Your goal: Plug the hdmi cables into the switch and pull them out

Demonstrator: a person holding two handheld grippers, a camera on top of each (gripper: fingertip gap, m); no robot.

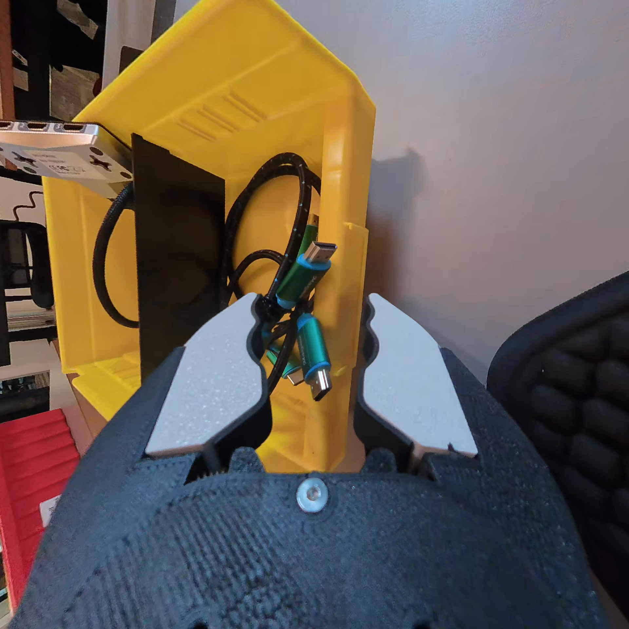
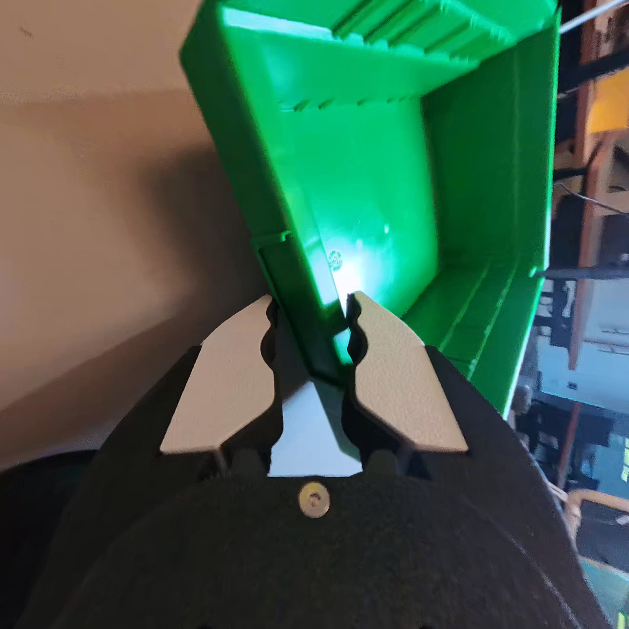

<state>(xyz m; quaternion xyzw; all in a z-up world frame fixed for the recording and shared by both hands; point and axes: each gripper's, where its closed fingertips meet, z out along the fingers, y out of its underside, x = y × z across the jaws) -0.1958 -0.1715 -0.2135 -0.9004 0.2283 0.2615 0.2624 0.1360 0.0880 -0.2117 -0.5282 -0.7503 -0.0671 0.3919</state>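
The left gripper (image 1: pixel 311 303) hung with its jaws spread wide and empty in front of a yellow bin (image 1: pixel 238 85), where the braided HDMI cables (image 1: pixel 272 211) lay coiled with their green-shelled plugs (image 1: pixel 303 275) bunched against the bin's right wall, just past the fingertips. The silver switch (image 1: pixel 64 149) sat perched on the bin's upper left rim beside a black divider (image 1: pixel 177 238). The right gripper (image 2: pixel 311 301) had its jaws narrowed astride the near wall of a bare green bin (image 2: pixel 391 190); whether they pinched it I could not tell.
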